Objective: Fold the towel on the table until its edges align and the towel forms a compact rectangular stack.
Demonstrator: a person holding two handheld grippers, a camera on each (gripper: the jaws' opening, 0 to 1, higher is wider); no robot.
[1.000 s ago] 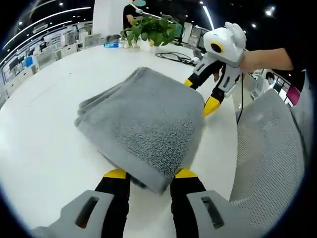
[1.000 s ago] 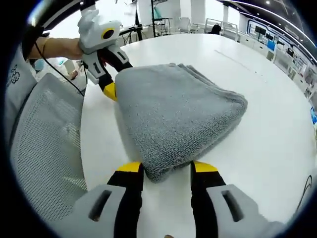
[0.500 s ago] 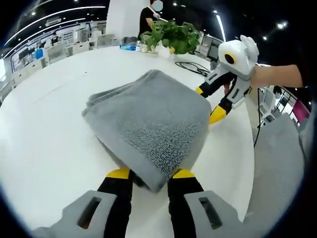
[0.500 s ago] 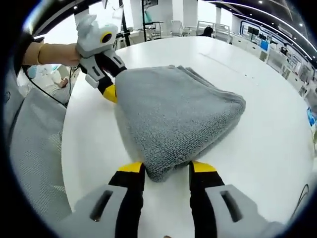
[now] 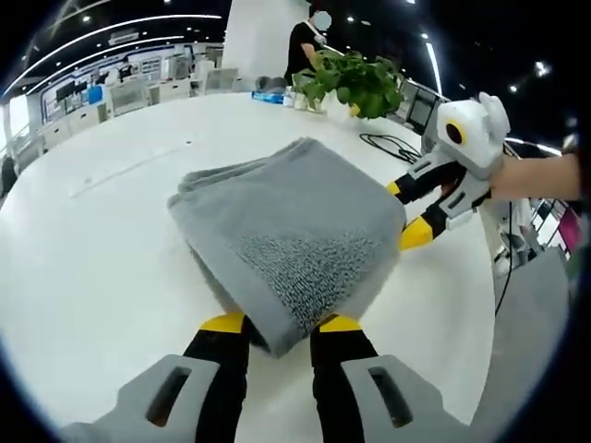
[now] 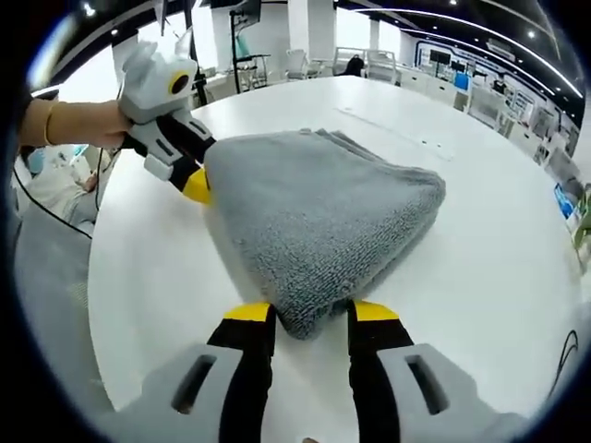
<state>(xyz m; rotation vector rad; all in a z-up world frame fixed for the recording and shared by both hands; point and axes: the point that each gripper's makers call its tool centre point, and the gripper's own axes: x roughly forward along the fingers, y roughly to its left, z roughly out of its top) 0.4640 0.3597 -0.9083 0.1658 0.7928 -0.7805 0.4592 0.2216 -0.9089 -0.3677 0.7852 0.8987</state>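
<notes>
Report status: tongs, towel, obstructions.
Left tongs and right tongs each shut on a towel corner. Towel folded, thick stack on table. Nothing in the way.

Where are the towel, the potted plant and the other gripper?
towel [image 5: 286, 217]: left gripper view, middle of its top folded layer.
potted plant [image 5: 355, 81]: left gripper view, its leaves at the table's far edge.
right gripper [image 5: 406, 214]: left gripper view, between its yellow-tipped fingers at the towel's corner.

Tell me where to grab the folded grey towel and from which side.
Grip the grey towel at its two near corners, coming in low along the white table. The corners are thick, layered folds that jaws can straddle; the left gripper and right gripper each already bracket one corner like this.
</notes>
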